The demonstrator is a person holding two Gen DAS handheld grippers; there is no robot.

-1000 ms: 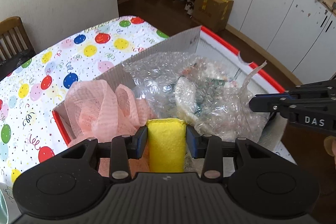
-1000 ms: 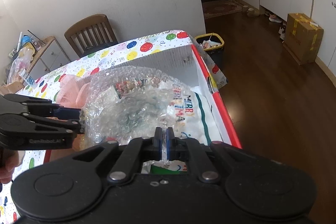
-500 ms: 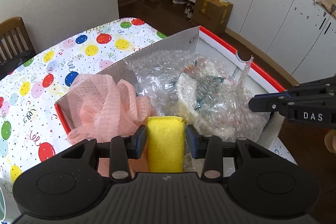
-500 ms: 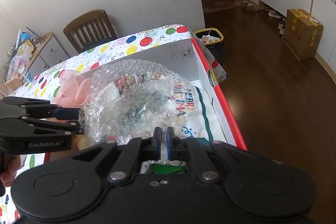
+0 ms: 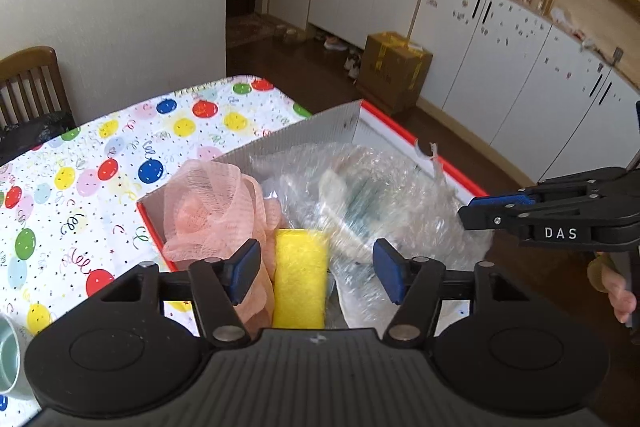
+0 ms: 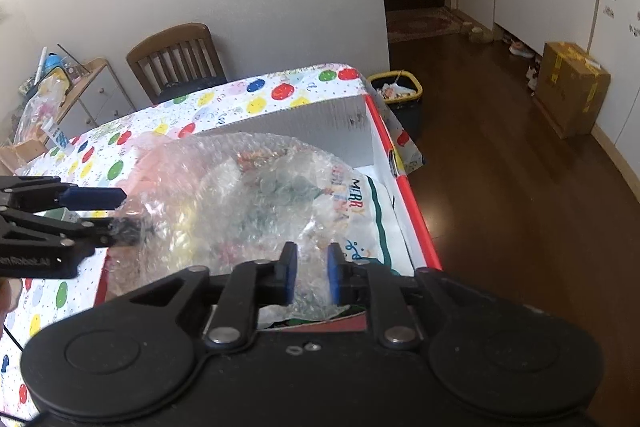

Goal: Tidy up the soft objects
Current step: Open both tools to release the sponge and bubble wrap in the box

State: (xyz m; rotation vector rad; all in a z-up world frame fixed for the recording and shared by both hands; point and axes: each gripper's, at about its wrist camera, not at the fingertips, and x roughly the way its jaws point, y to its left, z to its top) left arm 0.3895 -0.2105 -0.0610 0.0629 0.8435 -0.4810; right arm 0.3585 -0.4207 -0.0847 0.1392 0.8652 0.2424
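White "DAS" marks the right tongs (image 5: 476, 211), both tongs (image 5: 316, 277) parted, gripping nothing.

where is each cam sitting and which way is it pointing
Left wrist: on the left tool, facing forward over the yellow sponge and pink mesh pouf in the box; its open fingers and the right tool show.
Right wrist: on the right tool, looking across the bubble wrap; the left tool shows.
Shared: box, bubble wrap, balloon tablecloth.
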